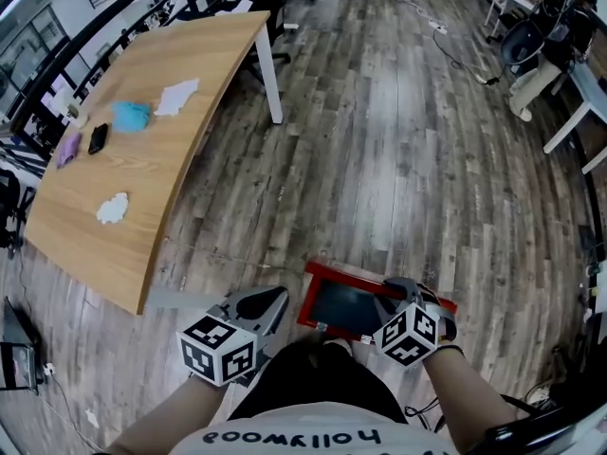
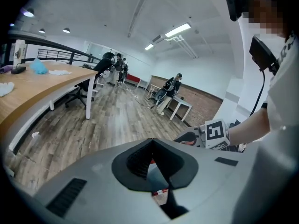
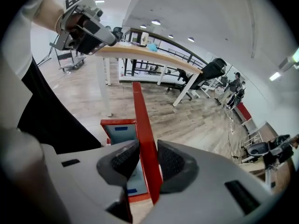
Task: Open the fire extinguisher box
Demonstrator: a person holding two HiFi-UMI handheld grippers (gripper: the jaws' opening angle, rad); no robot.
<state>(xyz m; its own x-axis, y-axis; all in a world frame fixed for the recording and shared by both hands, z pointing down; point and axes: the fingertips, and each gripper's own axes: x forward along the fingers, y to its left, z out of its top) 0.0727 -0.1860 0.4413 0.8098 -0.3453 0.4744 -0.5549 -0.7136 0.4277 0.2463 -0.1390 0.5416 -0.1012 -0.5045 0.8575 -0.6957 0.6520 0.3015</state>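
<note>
Noted right gripper (image 3: 147, 149) clamped on the red door edge (image 3: 139, 107) of the fire extinguisher box (image 1: 321, 275), ribbed pads (image 3: 124, 158) pressing both faces, strip running off toward 12 o'clock in the right gripper view. Saw pale panel (image 3: 119, 130) in a red frame at 9 o'clock of that strip; could not tell whether door pane or box inside, nor how far the door stands off the body. Placed box on the plank floor (image 1: 379, 140) at the person's feet, about 5 o'clock in the head view. Found left gripper (image 2: 152, 143) with jaws together on nothing, at 7 o'clock in the head view, just beside the box and apart from it. Logged wooden table (image 1: 171, 112) well apart at 10 o'clock. For the swing: follow the hinge arc rather than dragging straight out; hold wrist in line with the strip to avoid twisting thin metal; watch for pads creeping toward the lip. Could not tell hinge side. Probably worth bracing the body with the left gripper against sliding.
</note>
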